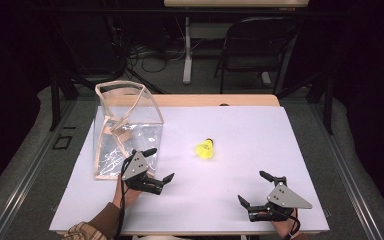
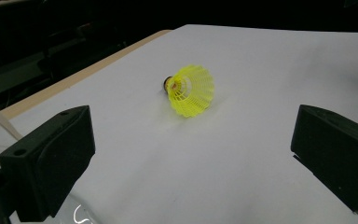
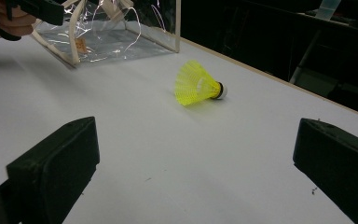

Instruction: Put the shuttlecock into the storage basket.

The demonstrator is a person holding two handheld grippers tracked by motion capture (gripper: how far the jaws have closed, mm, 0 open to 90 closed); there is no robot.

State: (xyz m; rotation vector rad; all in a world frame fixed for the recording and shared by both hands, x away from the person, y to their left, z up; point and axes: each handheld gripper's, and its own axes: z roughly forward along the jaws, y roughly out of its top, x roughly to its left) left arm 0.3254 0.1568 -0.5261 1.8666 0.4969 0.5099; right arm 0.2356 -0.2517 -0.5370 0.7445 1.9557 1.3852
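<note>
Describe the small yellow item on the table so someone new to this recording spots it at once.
On the white table sheet, look right of the clear plastic bag and beyond both open grippers. There the shuttlecock lies on its side, apart from everything else. Its neon-yellow mesh skirt and small rounded tip make it the one brightly coloured thing on the sheet.

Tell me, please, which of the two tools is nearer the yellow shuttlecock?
The left tool, beside the clear bag, is nearer the yellow shuttlecock. The right tool sits farther back, near the table's front edge.
</note>
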